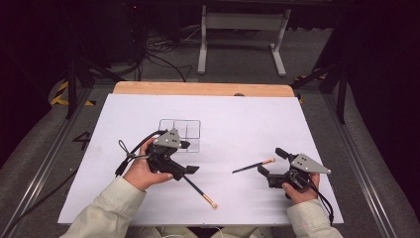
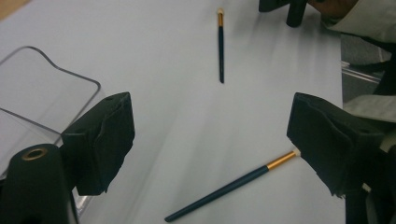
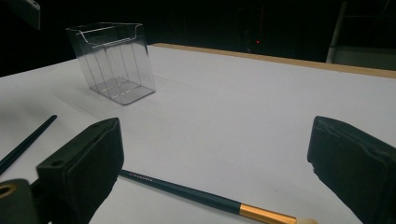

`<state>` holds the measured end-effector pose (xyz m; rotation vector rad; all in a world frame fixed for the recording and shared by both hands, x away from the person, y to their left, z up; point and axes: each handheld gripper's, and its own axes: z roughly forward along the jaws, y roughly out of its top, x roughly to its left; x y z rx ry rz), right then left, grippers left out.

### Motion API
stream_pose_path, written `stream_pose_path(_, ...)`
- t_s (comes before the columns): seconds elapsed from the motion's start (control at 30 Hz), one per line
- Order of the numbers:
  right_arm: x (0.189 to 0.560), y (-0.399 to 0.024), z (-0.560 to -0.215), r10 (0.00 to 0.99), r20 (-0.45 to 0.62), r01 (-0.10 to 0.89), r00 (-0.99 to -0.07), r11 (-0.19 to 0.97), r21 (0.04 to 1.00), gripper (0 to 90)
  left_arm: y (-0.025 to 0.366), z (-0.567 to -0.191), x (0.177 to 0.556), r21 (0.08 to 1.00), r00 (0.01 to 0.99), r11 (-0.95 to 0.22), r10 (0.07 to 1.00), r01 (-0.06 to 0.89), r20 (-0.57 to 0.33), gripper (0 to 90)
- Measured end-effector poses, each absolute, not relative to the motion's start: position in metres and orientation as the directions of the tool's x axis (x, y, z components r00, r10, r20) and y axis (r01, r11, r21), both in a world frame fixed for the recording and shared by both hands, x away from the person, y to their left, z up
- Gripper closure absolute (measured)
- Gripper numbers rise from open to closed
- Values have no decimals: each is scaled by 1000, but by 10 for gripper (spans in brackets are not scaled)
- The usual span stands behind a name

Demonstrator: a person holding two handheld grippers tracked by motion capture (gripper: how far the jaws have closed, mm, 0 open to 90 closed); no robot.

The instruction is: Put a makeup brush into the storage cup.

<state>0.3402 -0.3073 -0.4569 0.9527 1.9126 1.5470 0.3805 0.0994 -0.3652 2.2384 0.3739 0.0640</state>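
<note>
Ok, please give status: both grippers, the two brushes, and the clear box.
Left gripper open, empty. Right gripper open, empty. Two brushes flat on table, untouched. Clear box upright; nothing in the way.

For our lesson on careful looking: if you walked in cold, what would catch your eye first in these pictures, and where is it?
Two hand-held grippers stand out on the white table, the left gripper near the middle and the right gripper toward the right edge, both with jaws open. A dark makeup brush with a gold band lies by each: the near brush and the far brush. Behind the left gripper stands a clear plastic organizer.
</note>
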Motion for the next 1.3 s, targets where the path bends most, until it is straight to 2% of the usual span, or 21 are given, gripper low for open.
stream_pose_path(0.3, 340, -307, -457, 776, 46, 206, -629, 109, 972, 44, 88, -367, 380, 702, 972, -689, 236, 180, -18, 185)
stream_pose_path(0.4, 340, -307, -457, 778, 45, 205, -627, 109, 973, 44, 82, -367, 379, 664, 976, -730, 216, 161, 1, 228)
stream_pose_path(0.53, 340, -307, -457, 780, 47, 207, -624, 107, 972, 44, 78, -368, 380, 637, 978, -757, 208, 143, 27, 211)
stream_pose_path(1.3, 340, -308, -457, 784, 55, 213, -618, 100, 972, 44, 59, -382, 379, 477, 988, -872, 149, 109, 48, 216)
